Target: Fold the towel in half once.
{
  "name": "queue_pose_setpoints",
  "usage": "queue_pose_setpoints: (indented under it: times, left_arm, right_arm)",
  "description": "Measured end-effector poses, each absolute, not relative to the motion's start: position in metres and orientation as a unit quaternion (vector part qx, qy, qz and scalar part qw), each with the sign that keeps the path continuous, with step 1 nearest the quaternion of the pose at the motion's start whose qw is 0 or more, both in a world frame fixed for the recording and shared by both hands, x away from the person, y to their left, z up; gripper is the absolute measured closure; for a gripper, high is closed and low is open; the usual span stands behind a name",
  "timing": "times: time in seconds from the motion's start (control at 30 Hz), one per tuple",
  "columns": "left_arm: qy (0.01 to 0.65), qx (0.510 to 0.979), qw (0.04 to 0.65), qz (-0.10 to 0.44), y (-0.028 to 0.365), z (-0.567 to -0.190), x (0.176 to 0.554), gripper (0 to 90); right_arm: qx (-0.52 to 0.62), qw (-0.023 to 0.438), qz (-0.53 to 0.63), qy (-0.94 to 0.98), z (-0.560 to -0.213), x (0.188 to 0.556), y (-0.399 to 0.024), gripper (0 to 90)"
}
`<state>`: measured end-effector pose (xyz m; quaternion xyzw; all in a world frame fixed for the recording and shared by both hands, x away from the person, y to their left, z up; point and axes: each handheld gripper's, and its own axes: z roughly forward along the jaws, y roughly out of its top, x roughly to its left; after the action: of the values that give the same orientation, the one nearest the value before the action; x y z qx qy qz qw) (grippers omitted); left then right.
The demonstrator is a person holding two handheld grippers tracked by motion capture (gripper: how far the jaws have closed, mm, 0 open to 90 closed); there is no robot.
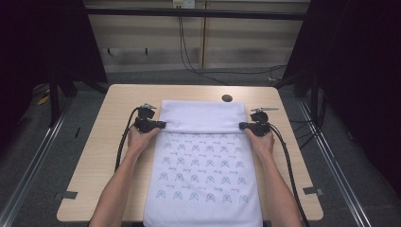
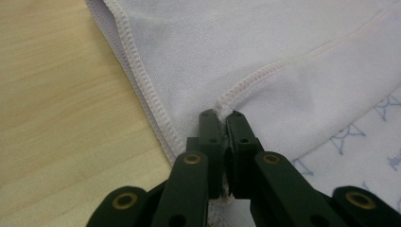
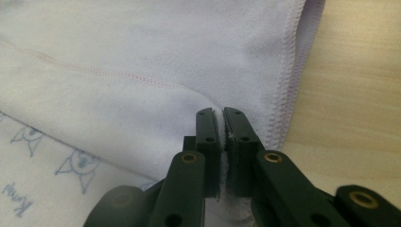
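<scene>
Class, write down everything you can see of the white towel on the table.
The towel is white, soft-looking cloth with stitched hems and rows of small blue printed figures on one face. It lies flat on the wooden table, its near end hanging over the table's edge. Its far end is folded back toward the person, plain side up. The left gripper and right gripper each pinch a corner of that fold.
</scene>
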<state>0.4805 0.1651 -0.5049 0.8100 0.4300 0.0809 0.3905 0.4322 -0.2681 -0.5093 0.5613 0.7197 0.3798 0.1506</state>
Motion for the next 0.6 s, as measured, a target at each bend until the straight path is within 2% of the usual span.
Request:
queue_pose_setpoints:
  times: [0.13,0.23,0.37,0.5,0.6]
  left_arm:
    - [0.425,0.809,0.399,0.07,0.169,-0.502,0.478,87.0]
    - [0.409,0.802,0.43,0.067,0.176,-0.486,0.472,86.9]
    - [0.376,0.795,0.467,0.093,0.189,-0.445,0.458,86.7]
    - [0.35,0.784,0.497,0.125,0.203,-0.398,0.435,86.7]
    - [0.328,0.783,0.511,0.138,0.206,-0.378,0.417,86.8]
  right_arm:
    - [0.551,0.149,0.385,0.725,-0.506,0.432,-0.272,86.4]
    - [0.537,0.152,0.421,0.715,-0.489,0.429,-0.278,86.6]
    - [0.497,0.173,0.452,0.72,-0.446,0.419,-0.281,86.7]
    - [0.459,0.175,0.51,0.706,-0.395,0.401,-0.289,86.7]
    - [0.428,0.194,0.522,0.712,-0.363,0.381,-0.288,86.7]
